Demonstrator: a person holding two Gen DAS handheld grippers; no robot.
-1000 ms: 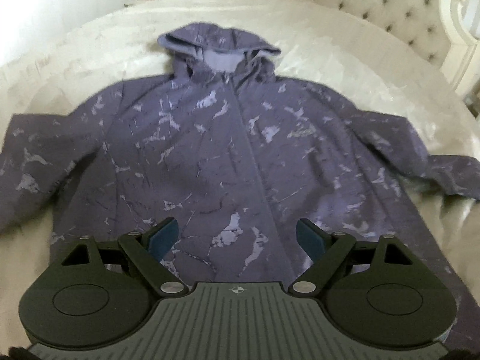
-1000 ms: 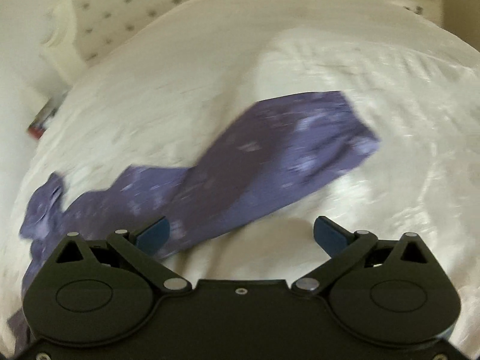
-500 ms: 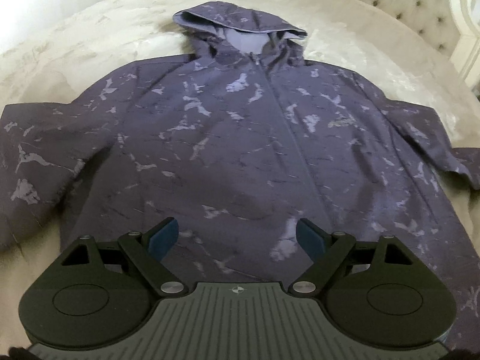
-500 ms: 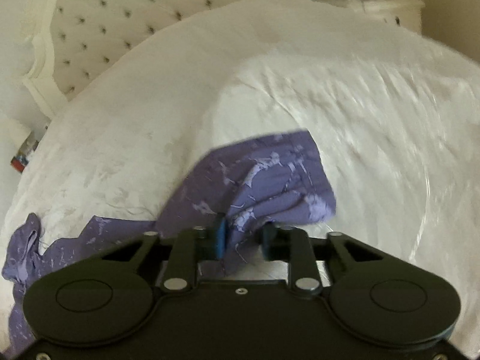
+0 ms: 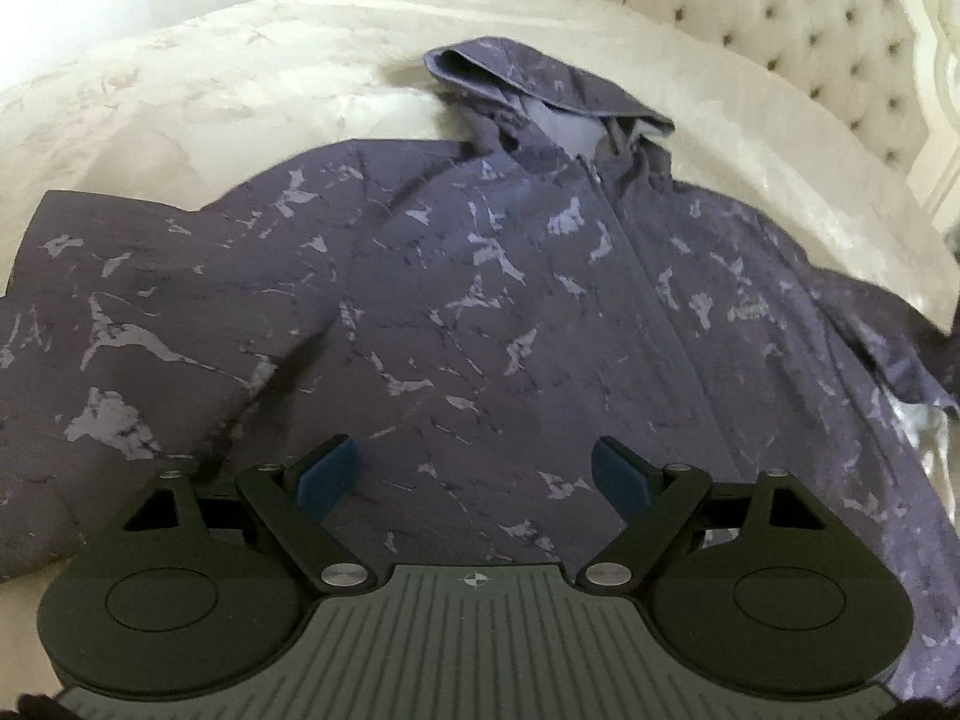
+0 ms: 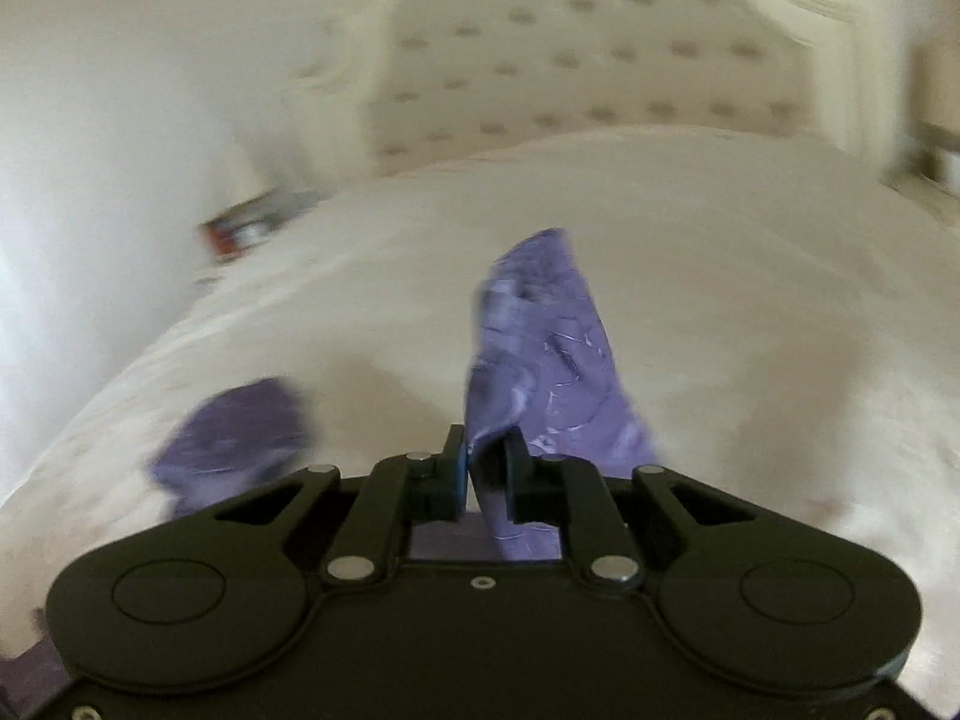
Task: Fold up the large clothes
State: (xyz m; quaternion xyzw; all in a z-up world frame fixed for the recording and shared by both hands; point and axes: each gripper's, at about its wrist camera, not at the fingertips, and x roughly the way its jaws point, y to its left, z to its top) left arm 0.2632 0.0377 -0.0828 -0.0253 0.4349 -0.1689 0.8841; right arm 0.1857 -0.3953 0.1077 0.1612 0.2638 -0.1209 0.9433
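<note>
I am closing my right gripper [image 6: 485,468] on the hooded jacket's [image 5: 480,312] sleeve [image 6: 540,360]; my left gripper [image 5: 474,471] is hovering wide above its unfolded body.

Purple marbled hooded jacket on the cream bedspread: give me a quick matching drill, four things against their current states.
1. left gripper
2. right gripper
3. purple marbled hooded jacket
4. jacket's hood

a. lying open toward the tufted headboard
b. jaws closing on a lifted sleeve
c. spread front-up, zipped, on the cream bedspread
d. jaws wide, nothing between them

Pairs: 1-d, 2-b, 3-c, 4-a
</note>
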